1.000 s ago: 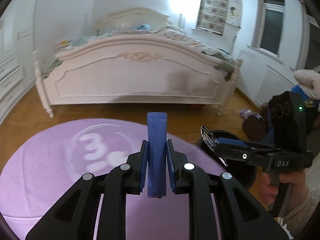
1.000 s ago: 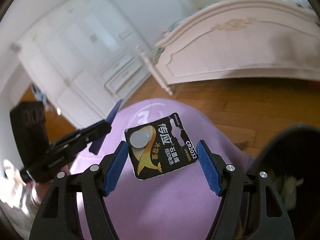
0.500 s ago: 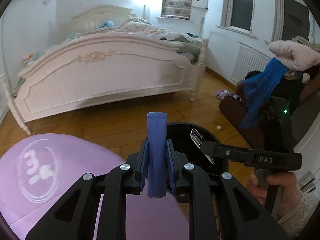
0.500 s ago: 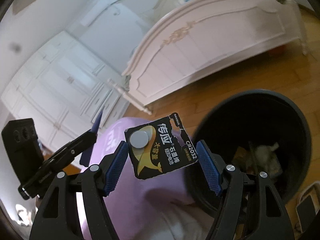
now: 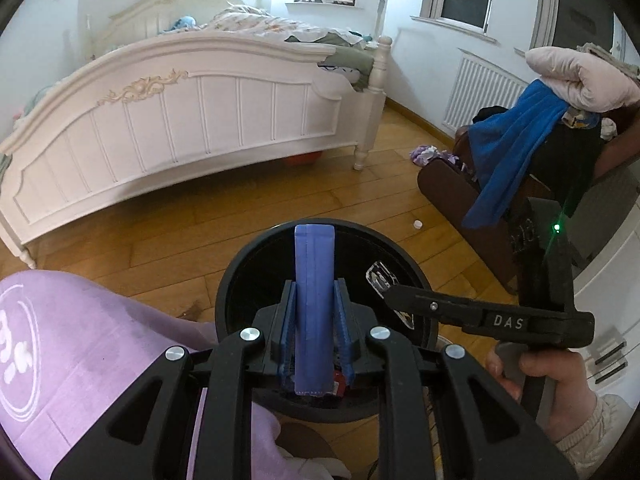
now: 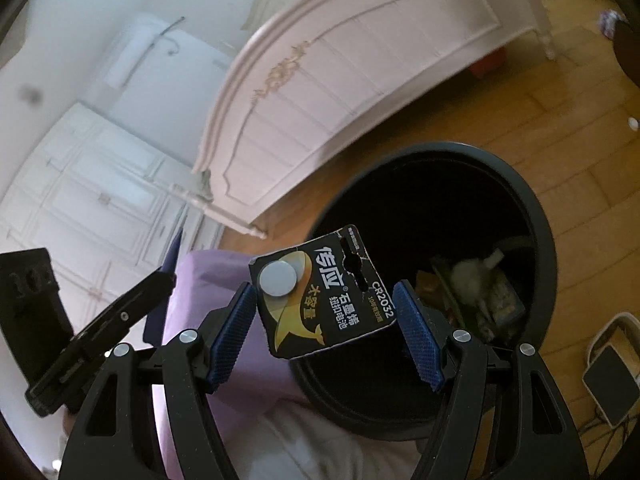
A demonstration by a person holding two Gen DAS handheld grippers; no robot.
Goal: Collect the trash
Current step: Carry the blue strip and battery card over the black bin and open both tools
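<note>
Two pieces of trash in hand, one per gripper, and both now sit over the round black plastic bin (image 5: 240,276) on the wooden floor (image 5: 168,220). Our left gripper (image 5: 315,312) has its fingers closed tight on a flat blue packet (image 5: 314,280) standing upright between the pads. Our right gripper (image 6: 326,320) holds its fingers wide, clamped edge-to-edge on a black and gold coin-battery card (image 6: 320,300) marked CR2032; the card hangs above the bin's near rim (image 6: 544,240). Other rubbish already lies at the bottom. A purple round mat (image 5: 80,340) lies beside the bin.

We judge this the drop step. Next we need each piece fully inside the rim, then the fingers spread. The card looks wedged, so it may want a small shake.
</note>
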